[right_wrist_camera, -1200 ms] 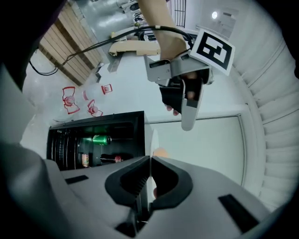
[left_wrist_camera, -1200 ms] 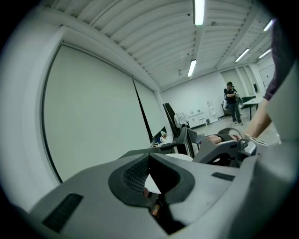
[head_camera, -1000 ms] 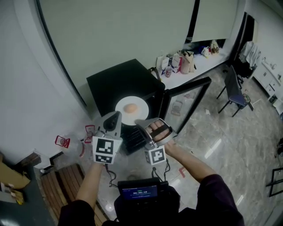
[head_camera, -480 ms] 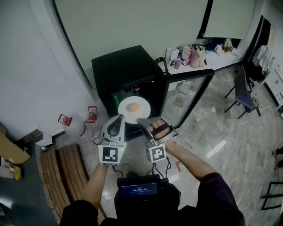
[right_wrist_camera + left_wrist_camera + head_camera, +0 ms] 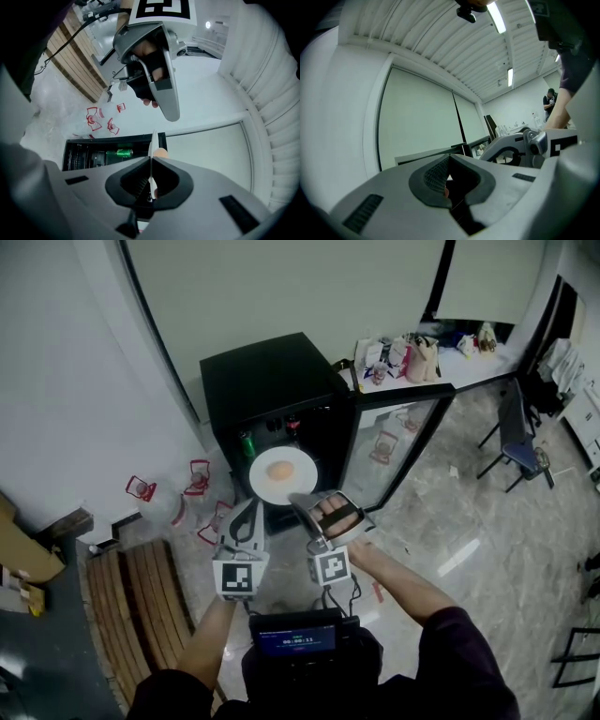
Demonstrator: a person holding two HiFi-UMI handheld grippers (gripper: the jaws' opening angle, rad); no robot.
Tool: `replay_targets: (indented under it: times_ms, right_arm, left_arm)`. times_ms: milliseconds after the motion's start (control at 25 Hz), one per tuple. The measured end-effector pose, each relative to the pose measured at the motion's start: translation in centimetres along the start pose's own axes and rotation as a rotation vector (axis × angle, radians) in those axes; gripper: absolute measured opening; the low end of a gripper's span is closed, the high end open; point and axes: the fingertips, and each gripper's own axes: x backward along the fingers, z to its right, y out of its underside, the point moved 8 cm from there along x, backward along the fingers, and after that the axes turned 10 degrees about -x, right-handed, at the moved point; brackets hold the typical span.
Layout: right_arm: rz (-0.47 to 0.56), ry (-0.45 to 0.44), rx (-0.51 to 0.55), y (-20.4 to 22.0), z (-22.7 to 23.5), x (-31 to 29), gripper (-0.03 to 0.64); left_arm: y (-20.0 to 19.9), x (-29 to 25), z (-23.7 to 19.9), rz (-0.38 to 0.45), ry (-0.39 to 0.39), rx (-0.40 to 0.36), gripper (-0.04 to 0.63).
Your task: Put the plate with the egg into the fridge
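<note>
Item, task's thing: white plate (image 5: 263,487) with one egg (image 5: 279,471) at its centre, carried in the air just in front of the open black fridge (image 5: 267,376), not yet inside. Item, right hand-held gripper (image 5: 296,499): nearly closed, jaws pinching the plate's near rim, which I see edge-on between its pads in the right gripper view (image 5: 152,140). Item, left hand-held gripper (image 5: 254,508): jaws fully together just beside the plate's near-left edge; I see nothing clamped, only a sliver of white past the pads. Item, fridge door (image 5: 403,442): glass-fronted, swung wide to the right, leaving the opening clear. Item, interior: dark shelves with a green can (image 5: 247,443) on the left. Step in hand, by my judgement: the approach, plate level with the opening. Next move calls for keeping the plate flat so the egg does not roll, sliding it onto a free shelf clear of the can, then releasing the right jaws.
</note>
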Motion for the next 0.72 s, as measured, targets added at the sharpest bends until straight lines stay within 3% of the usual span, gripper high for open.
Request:
replay_targets:
  times_ms: [200, 720]
  right_arm:
    - [-0.004, -0.021, -0.001, -1.0, -0.9, -0.5, 0.023]
    - [-0.098, -0.091, 0.022, 0.6, -5.8, -5.3, 0.023]
  left_arm:
    - [0.5, 0.6, -0.6, 0.011, 0.004, -0.03, 0.01]
    - [5.5, -0.8, -1.8, -0.047, 0.082, 0.027, 0.009]
